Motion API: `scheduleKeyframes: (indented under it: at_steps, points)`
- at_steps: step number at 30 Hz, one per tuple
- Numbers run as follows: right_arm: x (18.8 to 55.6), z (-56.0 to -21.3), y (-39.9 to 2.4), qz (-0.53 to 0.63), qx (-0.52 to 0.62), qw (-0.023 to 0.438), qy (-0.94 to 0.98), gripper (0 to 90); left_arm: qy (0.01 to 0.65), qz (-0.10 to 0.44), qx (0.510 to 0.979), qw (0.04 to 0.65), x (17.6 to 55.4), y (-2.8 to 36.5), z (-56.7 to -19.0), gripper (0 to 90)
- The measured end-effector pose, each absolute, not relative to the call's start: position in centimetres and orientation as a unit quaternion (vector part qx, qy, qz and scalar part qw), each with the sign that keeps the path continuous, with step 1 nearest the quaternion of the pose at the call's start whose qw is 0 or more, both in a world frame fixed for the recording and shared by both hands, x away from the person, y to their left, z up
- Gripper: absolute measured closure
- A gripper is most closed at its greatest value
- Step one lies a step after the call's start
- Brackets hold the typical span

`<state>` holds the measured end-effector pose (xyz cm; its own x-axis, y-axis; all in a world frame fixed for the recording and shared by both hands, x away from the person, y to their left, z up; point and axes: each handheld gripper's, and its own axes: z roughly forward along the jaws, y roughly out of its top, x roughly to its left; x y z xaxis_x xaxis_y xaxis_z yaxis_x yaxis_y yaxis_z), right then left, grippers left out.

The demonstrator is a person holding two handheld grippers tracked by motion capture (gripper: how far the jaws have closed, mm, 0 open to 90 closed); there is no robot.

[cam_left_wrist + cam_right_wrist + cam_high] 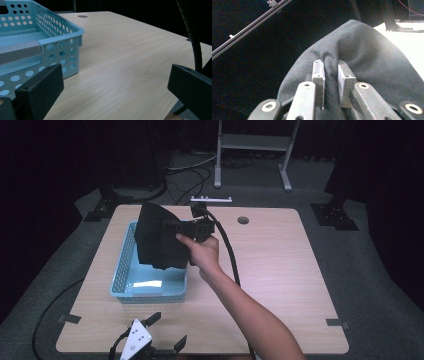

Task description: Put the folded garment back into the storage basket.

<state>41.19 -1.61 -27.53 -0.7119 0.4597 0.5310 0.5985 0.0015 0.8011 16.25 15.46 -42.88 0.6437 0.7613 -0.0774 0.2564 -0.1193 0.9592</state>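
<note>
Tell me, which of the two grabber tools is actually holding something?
The right gripper, raised over the blue basket, pinches a fold of the black cloth. The left gripper sits at the table's near edge, jaws apart.

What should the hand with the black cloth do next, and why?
Probably lower it a little, straight down. The right hand-held gripper is pinched shut on the black cloth, which hangs over the blue basket, its bottom edge seemingly inside. Lowering would let the cloth settle into the basket before the jaws open. The left hand-held gripper waits open near the table's front edge.
</note>
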Motion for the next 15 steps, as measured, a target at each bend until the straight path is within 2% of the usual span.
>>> scheduleKeyframes:
  at_steps: [15]
  points:
    - [42.3,-28.1,0.5,-0.586,-0.379,0.055,-0.714,79.0,0.356,0.226,0.712,0.561,16.2,15.5,-42.8,0.0]
